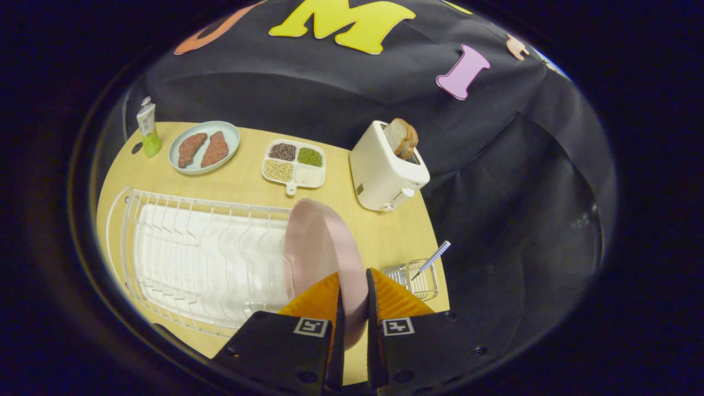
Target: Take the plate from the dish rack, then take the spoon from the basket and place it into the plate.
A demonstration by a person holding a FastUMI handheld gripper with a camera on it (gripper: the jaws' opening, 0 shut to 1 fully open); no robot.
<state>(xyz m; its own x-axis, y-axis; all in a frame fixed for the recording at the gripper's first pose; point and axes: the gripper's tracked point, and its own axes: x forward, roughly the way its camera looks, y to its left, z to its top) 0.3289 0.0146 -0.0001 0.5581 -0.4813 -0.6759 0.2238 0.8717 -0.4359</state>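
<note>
A pink plate [319, 242] stands on edge, tilted, at the right end of the white wire dish rack [187, 258]. My gripper [353, 275] is shut on the plate, one finger pressing each face of its near rim. To the right of the fingers a small wire basket [421, 280] sits at the table's edge. A spoon with a checked handle [434, 257] leans in it, handle up and pointing away to the right. Whether the plate's lower edge still rests in the rack is hidden behind the fingers.
Beyond the rack on the wooden table [379, 236] stand a white toaster [385, 170] with bread slices, a divided tray of grains [294, 163], a pale plate with two meat pieces [204, 147] and a small green-and-white bottle [148, 127]. The table ends just right of the basket.
</note>
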